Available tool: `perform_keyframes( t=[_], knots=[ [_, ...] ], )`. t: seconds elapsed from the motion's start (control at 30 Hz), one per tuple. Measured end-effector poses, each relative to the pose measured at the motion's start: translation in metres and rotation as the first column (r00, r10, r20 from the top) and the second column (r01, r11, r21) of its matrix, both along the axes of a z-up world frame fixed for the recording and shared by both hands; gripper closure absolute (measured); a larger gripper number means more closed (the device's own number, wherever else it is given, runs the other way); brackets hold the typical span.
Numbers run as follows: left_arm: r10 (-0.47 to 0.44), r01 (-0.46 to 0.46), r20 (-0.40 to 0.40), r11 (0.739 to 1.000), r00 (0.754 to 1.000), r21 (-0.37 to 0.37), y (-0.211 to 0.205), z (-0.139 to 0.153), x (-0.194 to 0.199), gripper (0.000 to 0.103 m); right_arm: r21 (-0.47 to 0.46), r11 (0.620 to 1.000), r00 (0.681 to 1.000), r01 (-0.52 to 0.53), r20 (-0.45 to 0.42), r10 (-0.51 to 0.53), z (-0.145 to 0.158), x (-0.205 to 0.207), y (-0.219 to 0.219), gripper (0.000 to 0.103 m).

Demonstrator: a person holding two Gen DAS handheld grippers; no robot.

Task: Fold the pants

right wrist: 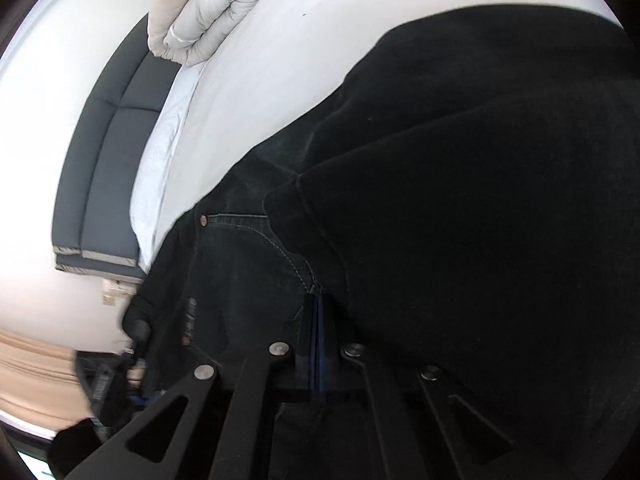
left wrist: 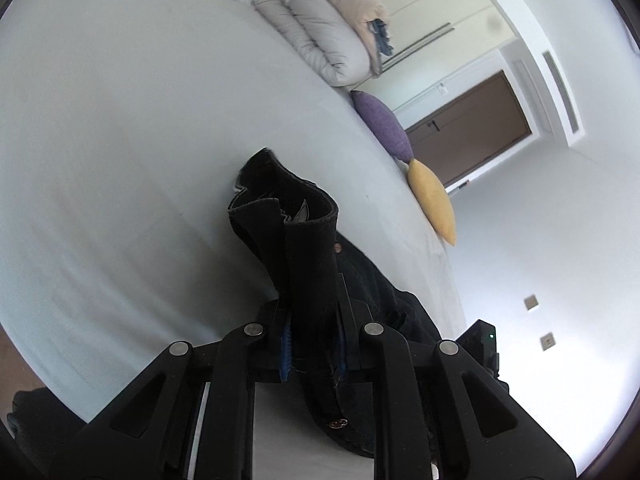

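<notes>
The pants [left wrist: 304, 248] are black denim with copper rivets. In the left wrist view my left gripper [left wrist: 314, 320] is shut on a bunched part of the waistband, which stands up between the fingers above the white bed [left wrist: 120, 140]. In the right wrist view my right gripper [right wrist: 320, 320] is shut on the pants [right wrist: 460, 220] near a front pocket seam, its blue pads pressed together. The dark cloth fills the right half of that view and hides what lies behind it. The left gripper's body [right wrist: 116, 376] shows at the lower left there.
A rolled beige and grey duvet [left wrist: 320, 24] lies at the head of the bed, also in the right wrist view [right wrist: 200, 12]. A purple cushion [left wrist: 384, 124] and a yellow cushion [left wrist: 434, 204] sit at the bed's edge. A dark grey headboard [right wrist: 104, 168] and a brown door [left wrist: 472, 128] stand beyond.
</notes>
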State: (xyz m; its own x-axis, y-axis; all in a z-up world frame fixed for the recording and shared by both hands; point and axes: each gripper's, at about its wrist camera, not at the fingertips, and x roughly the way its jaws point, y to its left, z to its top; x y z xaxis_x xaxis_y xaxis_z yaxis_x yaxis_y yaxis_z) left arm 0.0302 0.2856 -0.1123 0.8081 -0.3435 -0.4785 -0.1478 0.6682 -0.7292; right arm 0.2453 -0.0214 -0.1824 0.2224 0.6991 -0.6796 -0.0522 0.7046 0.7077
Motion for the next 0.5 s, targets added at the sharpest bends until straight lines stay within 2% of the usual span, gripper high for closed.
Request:
perform_keyframes(
  t=[0.1, 0.2, 0.23, 0.27, 0.3, 0.37, 0.43, 0.5],
  knots=[
    [-0.031, 0.029, 0.028, 0.997, 0.999, 0.065, -0.019, 0.023, 0.004, 0.088, -0.01, 1.0, 0.999, 0.008, 0.031, -0.008, -0.003, -0.006, 0.0, 0.103],
    [-0.072, 0.064, 0.052, 0.989, 0.996, 0.135, -0.041, 0.047, 0.009, 0.088, 0.046, 0.999, 0.998, 0.011, 0.068, -0.014, -0.002, -0.014, -0.007, 0.103],
    [-0.104, 0.091, 0.067, 0.979, 0.992, 0.18, -0.056, 0.06, 0.01, 0.088, 0.068, 0.997, 0.997, 0.018, 0.073, -0.023, 0.001, -0.018, -0.013, 0.103],
    [-0.126, 0.107, 0.075, 0.972, 0.989, 0.209, -0.066, 0.068, 0.011, 0.088, 0.095, 0.995, 0.997, 0.03, 0.074, -0.037, 0.004, -0.022, -0.02, 0.086],
    [-0.175, 0.146, 0.087, 0.952, 0.981, 0.269, -0.089, 0.081, 0.014, 0.088, 0.151, 0.987, 0.995, 0.05, 0.077, -0.062, 0.009, -0.029, -0.033, 0.059],
    [-0.243, 0.2, 0.089, 0.919, 0.966, 0.341, -0.121, 0.094, 0.018, 0.088, 0.275, 0.956, 0.987, 0.104, 0.091, -0.133, 0.018, -0.043, -0.066, 0.038],
    [-0.346, 0.279, 0.078, 0.852, 0.935, 0.442, -0.175, 0.102, 0.023, 0.088, 0.366, 0.919, 0.976, 0.147, 0.096, -0.194, 0.024, -0.055, -0.1, 0.034],
    [-0.413, 0.335, 0.051, 0.799, 0.909, 0.5, -0.215, 0.1, 0.026, 0.088, 0.439, 0.882, 0.973, 0.172, 0.066, -0.223, 0.022, -0.063, -0.132, 0.034]
  ],
)
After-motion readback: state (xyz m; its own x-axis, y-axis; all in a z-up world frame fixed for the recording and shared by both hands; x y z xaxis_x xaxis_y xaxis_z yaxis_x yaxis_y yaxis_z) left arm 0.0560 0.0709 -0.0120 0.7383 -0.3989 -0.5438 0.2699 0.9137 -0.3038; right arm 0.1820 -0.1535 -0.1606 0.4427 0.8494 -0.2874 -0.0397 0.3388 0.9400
